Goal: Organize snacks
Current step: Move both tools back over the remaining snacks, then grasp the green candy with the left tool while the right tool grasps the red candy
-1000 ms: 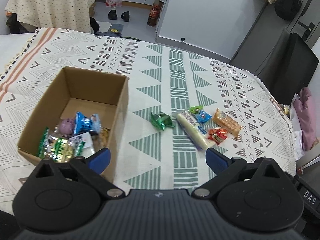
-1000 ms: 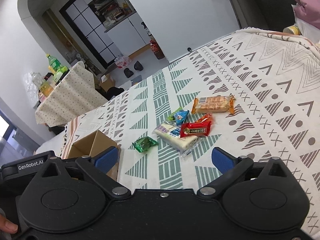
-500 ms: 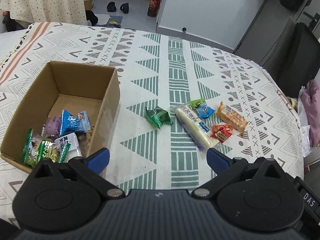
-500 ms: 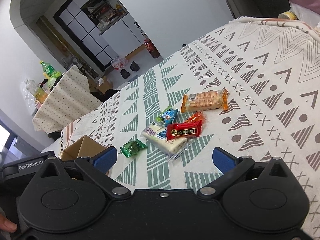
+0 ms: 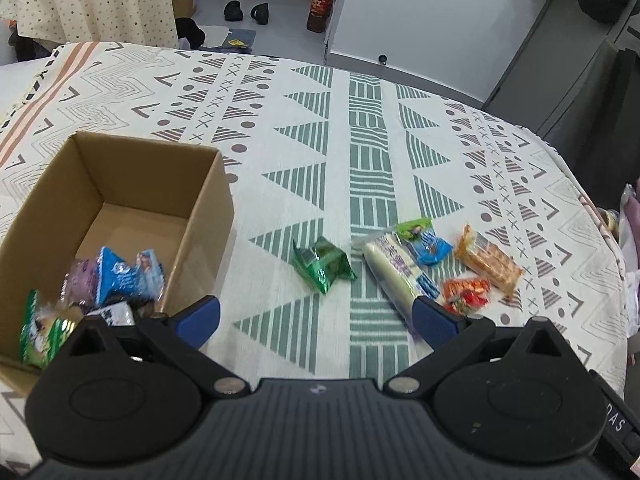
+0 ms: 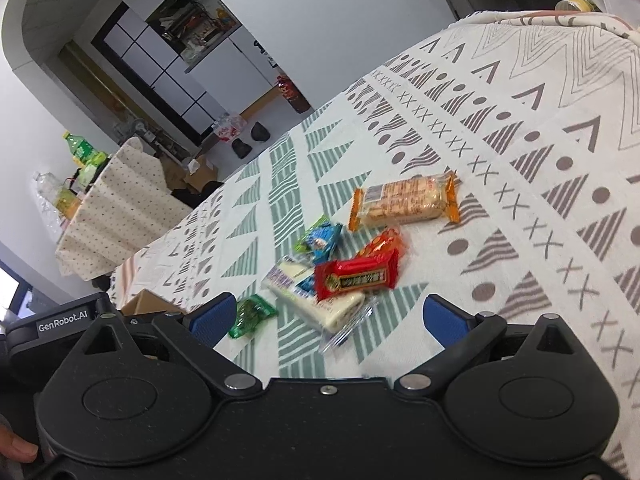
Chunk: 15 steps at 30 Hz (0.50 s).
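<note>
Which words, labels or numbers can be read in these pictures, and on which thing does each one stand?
"GenRobot.AI": white label on the left gripper body, in the right wrist view.
"DAS": only partly visible on a black part at the edge of the left wrist view.
Red snack: gold print, too blurred to read.
White pack, wafer pack, box snacks: print too small to read.

Tablecloth (image 5: 360, 152) looks like soft woven cloth, matt, with a printed pattern. The cardboard box (image 5: 208, 216) is plain brown paperboard, dull and a bit rough. Snack wrappers are all plastic film: the green packet (image 5: 322, 266) is shiny and crinkly, the red bar (image 6: 356, 276) is glossy, the orange-ended cracker pack (image 6: 404, 200) is clear film. Both gripper bodies are matt black plastic with blue rubbery-looking pads (image 5: 198, 320) and small metal screws (image 6: 327, 390).
</note>
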### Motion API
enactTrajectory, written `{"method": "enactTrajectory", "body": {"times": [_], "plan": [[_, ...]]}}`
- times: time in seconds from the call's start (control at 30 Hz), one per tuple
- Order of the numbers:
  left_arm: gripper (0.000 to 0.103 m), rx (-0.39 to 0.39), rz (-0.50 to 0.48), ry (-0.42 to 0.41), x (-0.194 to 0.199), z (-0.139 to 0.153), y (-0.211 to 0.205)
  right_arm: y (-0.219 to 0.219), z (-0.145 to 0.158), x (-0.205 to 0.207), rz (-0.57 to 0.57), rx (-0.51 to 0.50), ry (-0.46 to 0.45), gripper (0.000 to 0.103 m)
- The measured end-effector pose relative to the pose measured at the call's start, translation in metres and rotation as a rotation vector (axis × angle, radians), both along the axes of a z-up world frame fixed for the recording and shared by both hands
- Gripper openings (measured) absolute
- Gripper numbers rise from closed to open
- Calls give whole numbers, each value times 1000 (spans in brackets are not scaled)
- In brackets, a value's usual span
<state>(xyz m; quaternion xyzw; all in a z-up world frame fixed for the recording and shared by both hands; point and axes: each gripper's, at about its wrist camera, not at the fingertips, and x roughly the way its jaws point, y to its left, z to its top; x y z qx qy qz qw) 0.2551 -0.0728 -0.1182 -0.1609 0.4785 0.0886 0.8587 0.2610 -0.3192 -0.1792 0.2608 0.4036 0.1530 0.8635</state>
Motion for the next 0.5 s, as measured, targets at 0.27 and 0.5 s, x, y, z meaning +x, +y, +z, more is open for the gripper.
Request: {"method": "enactTrajectory", "body": {"times": [0.27, 0.5], "plan": [[100, 8, 19, -9, 23, -16, 6, 9, -19, 26, 1, 10, 43, 89], [96, 42, -11, -33, 43, -28, 1, 17, -35, 43, -3, -9, 74, 84]]}}
